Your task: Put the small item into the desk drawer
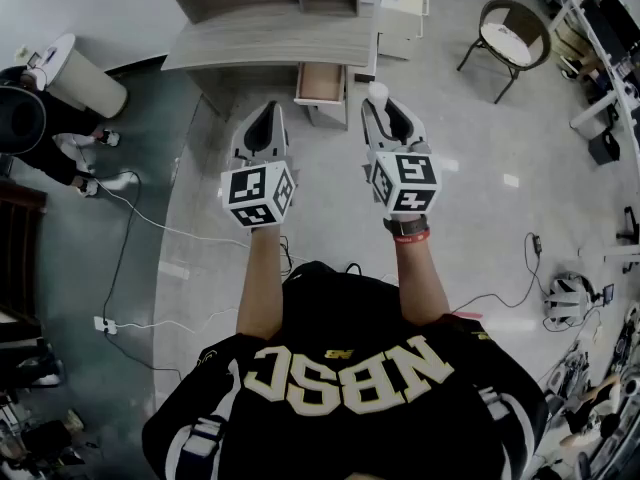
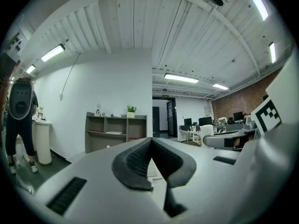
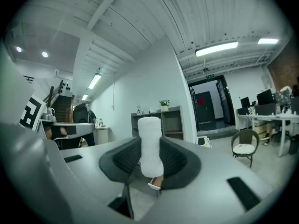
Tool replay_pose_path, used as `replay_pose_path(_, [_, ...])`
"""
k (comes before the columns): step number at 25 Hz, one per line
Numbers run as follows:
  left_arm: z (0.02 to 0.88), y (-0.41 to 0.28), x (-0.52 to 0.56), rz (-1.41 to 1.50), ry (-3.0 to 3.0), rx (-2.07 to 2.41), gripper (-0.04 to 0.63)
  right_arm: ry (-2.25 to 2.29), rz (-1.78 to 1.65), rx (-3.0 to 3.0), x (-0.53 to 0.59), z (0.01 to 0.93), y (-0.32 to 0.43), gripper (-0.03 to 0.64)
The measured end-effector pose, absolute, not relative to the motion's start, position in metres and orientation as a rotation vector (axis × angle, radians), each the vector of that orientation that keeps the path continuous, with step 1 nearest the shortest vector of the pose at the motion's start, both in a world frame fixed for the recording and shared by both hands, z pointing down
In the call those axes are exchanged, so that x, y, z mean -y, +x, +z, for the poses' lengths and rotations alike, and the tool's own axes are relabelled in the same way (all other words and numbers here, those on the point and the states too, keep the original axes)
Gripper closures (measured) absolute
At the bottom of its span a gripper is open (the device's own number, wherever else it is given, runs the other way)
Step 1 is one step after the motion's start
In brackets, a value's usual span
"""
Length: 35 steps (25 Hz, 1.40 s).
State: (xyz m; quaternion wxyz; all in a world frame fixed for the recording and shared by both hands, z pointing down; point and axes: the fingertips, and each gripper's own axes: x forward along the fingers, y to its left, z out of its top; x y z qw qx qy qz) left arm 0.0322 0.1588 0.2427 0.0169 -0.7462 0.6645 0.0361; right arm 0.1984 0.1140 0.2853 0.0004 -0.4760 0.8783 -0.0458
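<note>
In the head view, the right gripper (image 1: 384, 110) is clamped on a small white cylinder (image 1: 378, 92), held just right of the open desk drawer (image 1: 321, 82). The left gripper (image 1: 268, 114) is just left of that drawer.

In the left gripper view, its jaws are together with nothing between them. A shelf unit (image 2: 116, 132) stands beyond.

In the right gripper view, the cylinder rises upright above both pads (image 3: 174, 160).
</note>
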Motion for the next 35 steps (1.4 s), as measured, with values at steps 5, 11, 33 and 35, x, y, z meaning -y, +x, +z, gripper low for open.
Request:
replay_pose_path(5, [0.25, 0.043, -0.148, 0.084, -2.325, -2.066, 0.581, -1.479, -0.134, -2.776, -0.102, 0.286, 0.205, 0.488])
replay_pose_path(11, [0.25, 0.045, -0.129, 0.088, -2.343, -2.05, 0.581, -1.485, -0.136, -2.776, -0.087, 0.287, 0.199, 0.486])
replay_pose_path(33, [0.275, -0.059, 0.064, 0.089, -2.528, -1.945, 0.581, -1.552, -0.28, -2.726, 0.081, 0.305, 0.079, 0.483])
replay_pose_path(35, [0.281, -0.076, 0.078, 0.085, -2.541, -1.939, 0.581, -1.551, -0.304, -2.732, 0.092, 0.314, 0.06, 0.483])
